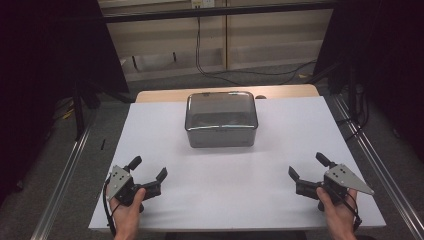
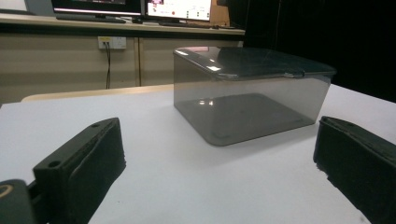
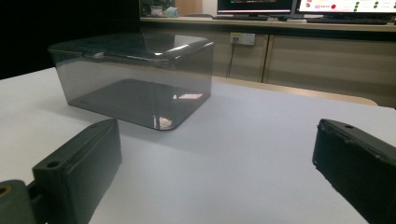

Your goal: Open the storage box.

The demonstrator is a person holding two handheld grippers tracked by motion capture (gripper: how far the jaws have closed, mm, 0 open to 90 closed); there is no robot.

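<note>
A smoky grey see-through box (image 1: 221,119) with its lid on stands at the far middle of the white table top (image 1: 230,195). My left gripper (image 1: 148,167) rests low near the front left, held by a hand, jaws wide open with nothing between them. At the front right my right gripper (image 1: 309,166) is likewise open and empty. In the left gripper view the box (image 2: 250,91) lies ahead and slightly right, between the two black jaws. In the right gripper view the box (image 3: 133,77) stands ahead to the left. Nothing shows inside it.
A wooden table edge (image 1: 165,95) runs behind the white top. Metal rails (image 1: 65,170) flank both sides on the floor. Cables (image 1: 210,70) hang by the back wall. Monitors (image 2: 177,9) stand on a counter far behind.
</note>
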